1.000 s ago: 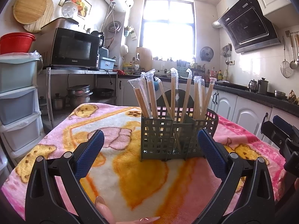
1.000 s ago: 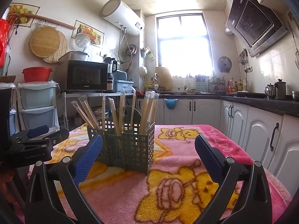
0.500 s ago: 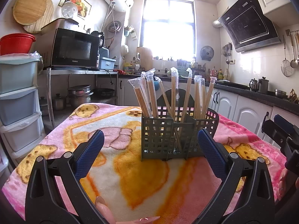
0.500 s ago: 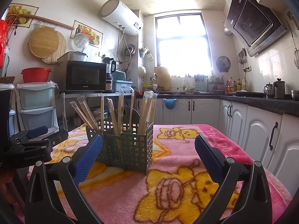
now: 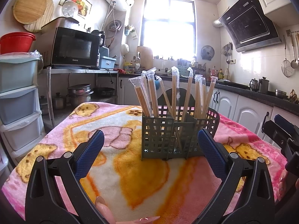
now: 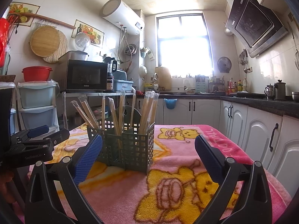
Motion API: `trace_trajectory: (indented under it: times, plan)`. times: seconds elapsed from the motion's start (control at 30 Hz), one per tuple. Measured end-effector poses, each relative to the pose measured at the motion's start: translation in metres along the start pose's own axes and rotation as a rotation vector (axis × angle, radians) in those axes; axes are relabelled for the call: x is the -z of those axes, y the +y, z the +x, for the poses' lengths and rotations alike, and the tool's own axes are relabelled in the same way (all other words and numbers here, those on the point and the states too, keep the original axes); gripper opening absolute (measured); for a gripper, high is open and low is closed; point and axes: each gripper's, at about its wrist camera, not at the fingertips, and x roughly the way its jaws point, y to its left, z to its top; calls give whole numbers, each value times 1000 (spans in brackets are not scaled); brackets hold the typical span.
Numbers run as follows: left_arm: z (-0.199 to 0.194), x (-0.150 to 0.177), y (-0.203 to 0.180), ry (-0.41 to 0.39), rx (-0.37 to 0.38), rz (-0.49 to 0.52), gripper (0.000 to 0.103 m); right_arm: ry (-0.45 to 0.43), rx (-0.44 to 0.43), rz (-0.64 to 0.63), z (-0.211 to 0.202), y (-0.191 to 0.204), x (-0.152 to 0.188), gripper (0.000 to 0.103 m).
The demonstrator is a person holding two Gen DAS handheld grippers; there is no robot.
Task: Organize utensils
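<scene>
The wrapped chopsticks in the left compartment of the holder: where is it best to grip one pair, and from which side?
Probably the upper part of the wrapped chopsticks, above the rim of the green utensil holder. They lean left, and the grid walls cover their lower part, so come from above with the open left gripper, fingers either side of one pair, and pull along its lean.

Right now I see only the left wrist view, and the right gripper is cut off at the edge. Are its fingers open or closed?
Observer: Open. In the right wrist view the right gripper holds nothing.
Operator: Is the holder between the fingers?
Observer: Not centred. The chopstick holder stands ahead of them, toward the left finger.
Operator: Does anything lie on the cloth to the right of the holder?
Observer: No. The pink cloth there shows only its bear prints.
</scene>
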Motion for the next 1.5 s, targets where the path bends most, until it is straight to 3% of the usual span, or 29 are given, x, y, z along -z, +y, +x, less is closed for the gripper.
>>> trace_trajectory:
  times: [1.1,1.5]
  plan:
    - [7,3,5,37,11,-1,93,3,25,14,-3,-1,-1,97]
    - [9,2,12,51,-18,-33,93,22,55,44,0,-4,0,97]
